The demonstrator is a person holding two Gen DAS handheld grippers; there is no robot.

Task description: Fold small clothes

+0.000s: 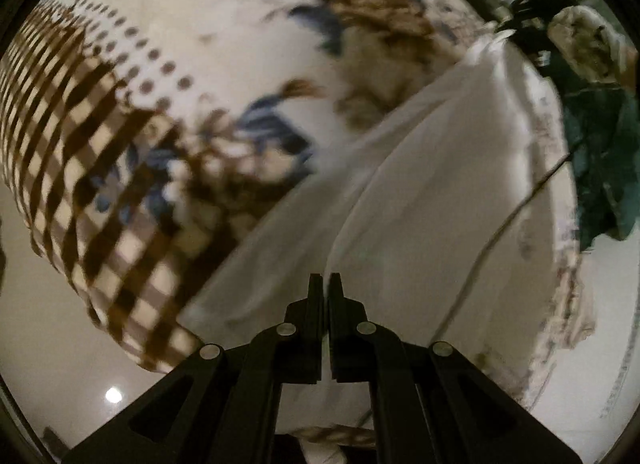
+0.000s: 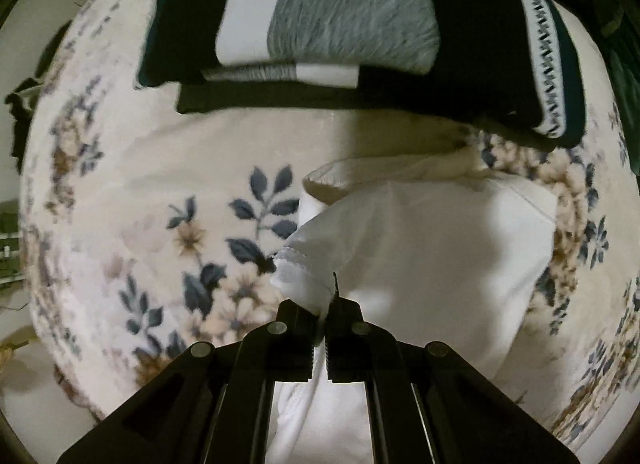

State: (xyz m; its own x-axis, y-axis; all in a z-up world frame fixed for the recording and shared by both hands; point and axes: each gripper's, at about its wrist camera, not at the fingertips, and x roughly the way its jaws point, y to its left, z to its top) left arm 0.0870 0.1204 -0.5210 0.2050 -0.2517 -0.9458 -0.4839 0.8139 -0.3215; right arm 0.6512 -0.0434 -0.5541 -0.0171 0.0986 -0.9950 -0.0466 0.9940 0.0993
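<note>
In the left wrist view, the left gripper (image 1: 326, 284) has its two black fingers drawn almost together, with only a thin slit between them, and white cloth shows in that slit and below it, so the jaws are clamped on the white garment (image 1: 400, 191). The garment stretches away from the fingertips toward the upper right in long folds, lying over a floral blanket (image 1: 224, 23) with brown and blue blooms and a brown checked border (image 1: 80, 167) at the left. A thin dark cord (image 1: 500, 232) crosses the cloth to the right of the gripper. The picture is blurred, so finer detail of the fabric cannot be read. In the right wrist view, the right gripper (image 2: 327, 300) is likewise pinched nearly closed, and a bunched, scalloped edge of the white garment (image 2: 440, 244) sticks up between its fingers, with more white cloth hanging below the jaws. The rest of the garment lies spread on the floral blanket (image 2: 160, 183) ahead and to the right. Beyond it, at the top, sits a stack of folded clothes (image 2: 352, 23) in dark, grey and white, touching the blanket's far part.
</note>
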